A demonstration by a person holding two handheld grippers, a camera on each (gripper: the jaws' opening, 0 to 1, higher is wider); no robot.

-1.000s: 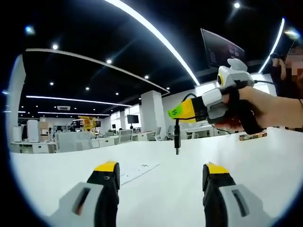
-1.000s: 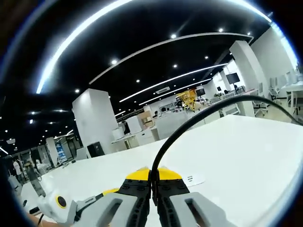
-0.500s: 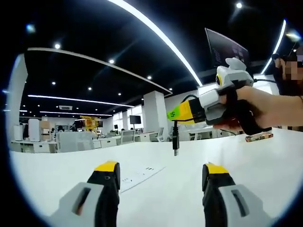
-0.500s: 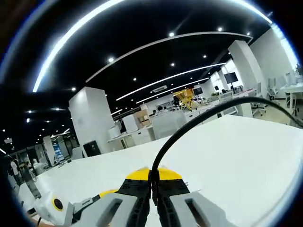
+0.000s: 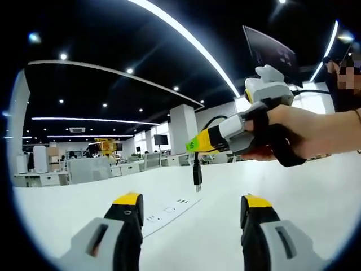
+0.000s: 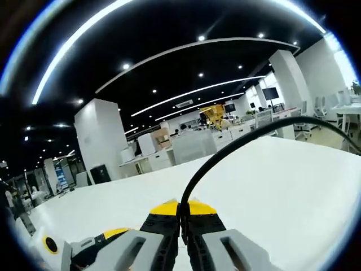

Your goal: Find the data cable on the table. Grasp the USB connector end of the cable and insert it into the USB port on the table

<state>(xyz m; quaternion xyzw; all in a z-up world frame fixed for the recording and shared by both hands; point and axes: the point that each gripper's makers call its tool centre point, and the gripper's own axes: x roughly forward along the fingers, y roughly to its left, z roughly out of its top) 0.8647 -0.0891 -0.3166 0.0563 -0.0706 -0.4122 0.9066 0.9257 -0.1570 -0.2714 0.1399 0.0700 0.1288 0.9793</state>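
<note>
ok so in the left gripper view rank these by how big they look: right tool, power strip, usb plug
1. right tool, body included
2. power strip, seen at a flat angle, so foreshortened
3. usb plug, hanging on the cable that tool grips

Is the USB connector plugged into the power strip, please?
No, the USB connector hangs from the right claw, clear of the power strip.
</note>
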